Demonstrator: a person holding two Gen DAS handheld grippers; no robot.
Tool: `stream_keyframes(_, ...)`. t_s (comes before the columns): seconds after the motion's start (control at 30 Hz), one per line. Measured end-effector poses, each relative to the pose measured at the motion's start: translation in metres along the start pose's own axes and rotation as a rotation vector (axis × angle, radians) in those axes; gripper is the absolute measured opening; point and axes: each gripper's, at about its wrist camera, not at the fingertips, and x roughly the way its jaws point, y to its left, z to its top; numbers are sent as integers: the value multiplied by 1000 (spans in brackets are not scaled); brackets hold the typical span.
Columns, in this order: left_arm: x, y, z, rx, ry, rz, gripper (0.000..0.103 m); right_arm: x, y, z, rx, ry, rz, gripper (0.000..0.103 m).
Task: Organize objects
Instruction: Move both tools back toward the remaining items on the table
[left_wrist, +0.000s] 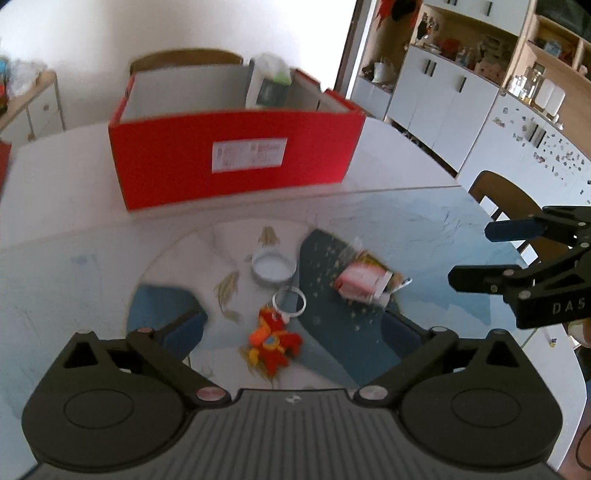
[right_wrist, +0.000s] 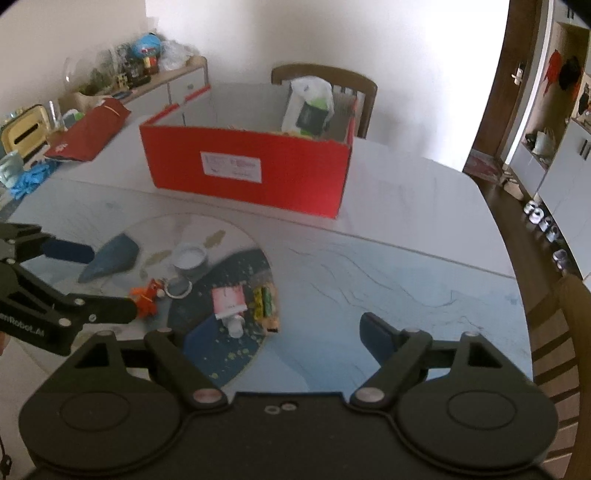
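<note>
A red and orange plush keychain toy (left_wrist: 273, 343) lies on a round patterned mat (left_wrist: 173, 266), between the wide-apart fingers of my left gripper (left_wrist: 291, 328), untouched. Its ring (left_wrist: 290, 301) points toward a white-topped tin (left_wrist: 273, 267). A pink packet (left_wrist: 364, 280) lies to the right. My right gripper (right_wrist: 291, 336) stands open just over the mat's near edge, with the pink packet (right_wrist: 229, 301), a yellow-green item (right_wrist: 264, 301) and a small white bottle (right_wrist: 234, 326) ahead of its left finger. The left gripper (right_wrist: 110, 280) shows beside the toy (right_wrist: 147, 293). An open red box (right_wrist: 251, 166) stands behind.
The red box (left_wrist: 236, 147) holds a white pack (right_wrist: 310, 107) in its far right corner. A red bag (right_wrist: 88, 133) and blue gloves (right_wrist: 29, 181) lie at the table's far left. Wooden chairs (right_wrist: 569, 332) stand at the right edge and behind the box.
</note>
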Motion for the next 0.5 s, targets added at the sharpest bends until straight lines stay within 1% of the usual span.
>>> stream_keyframes(0.1, 12, 4, -8, -13, 9, 21, 103, 11, -3, -1, 6, 15, -14, 83)
stream_keyframes(0.27, 29, 4, -15, -8, 35, 25, 103, 33, -4, -3, -6, 53, -21, 79)
stream_keyframes(0.33, 35, 5, -18, -3, 40, 37, 103, 40, -4, -3, -10, 67, -28, 76)
stream_keyframes(0.4, 39, 5, -19, 2, 43, 45, 103, 47, -4, -2, -11, 79, -28, 74)
stream_keyframes(0.5, 44, 6, -21, 10, 38, 51, 103, 56, -5, 0, -12, 90, -32, 72)
